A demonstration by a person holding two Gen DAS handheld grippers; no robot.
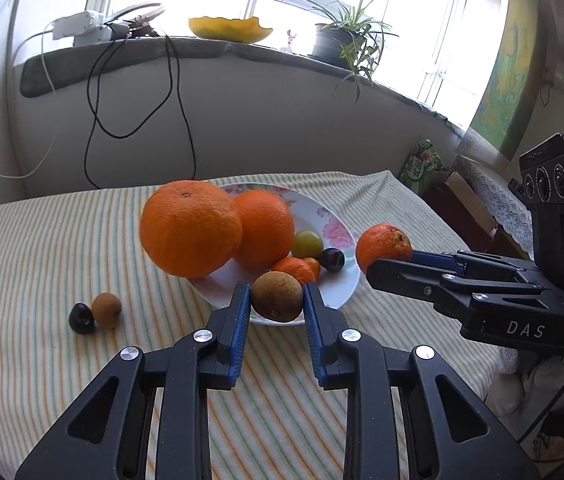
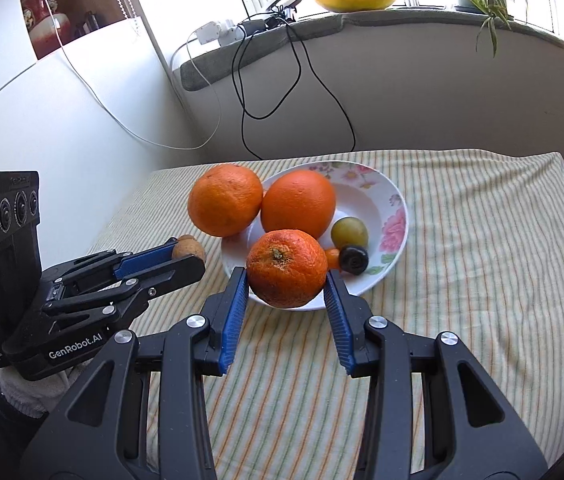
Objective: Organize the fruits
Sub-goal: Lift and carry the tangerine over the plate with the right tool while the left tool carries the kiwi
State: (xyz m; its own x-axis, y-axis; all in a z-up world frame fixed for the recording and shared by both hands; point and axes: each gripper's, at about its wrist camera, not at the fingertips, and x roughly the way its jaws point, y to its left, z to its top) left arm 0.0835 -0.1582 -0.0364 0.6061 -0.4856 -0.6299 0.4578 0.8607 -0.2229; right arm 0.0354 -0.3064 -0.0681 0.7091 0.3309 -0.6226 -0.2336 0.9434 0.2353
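- Right tool clamps a mandarin above the floral plate's near rim.
- Left tool grips a small brown fruit.
- Two oranges, a green fruit and a dark fruit fill the plate on the striped worktop.

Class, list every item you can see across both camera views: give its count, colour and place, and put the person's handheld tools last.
large oranges: two, orange, on the plate's left side
plate: one, white with pink flowers, mid-cloth
green fruit: one, yellow-green, in the plate
small orange fruit: one, partly hidden, in the plate
dark fruit: two, near-black, one in the plate, one on the cloth at left
brown fruit on cloth: one, beside the dark one
striped cloth: one, cream, covering the table
potted plant: one, green, windowsill
left tongs: black and blue, shut on brown fruit
right tongs: black and blue, shut on mandarin
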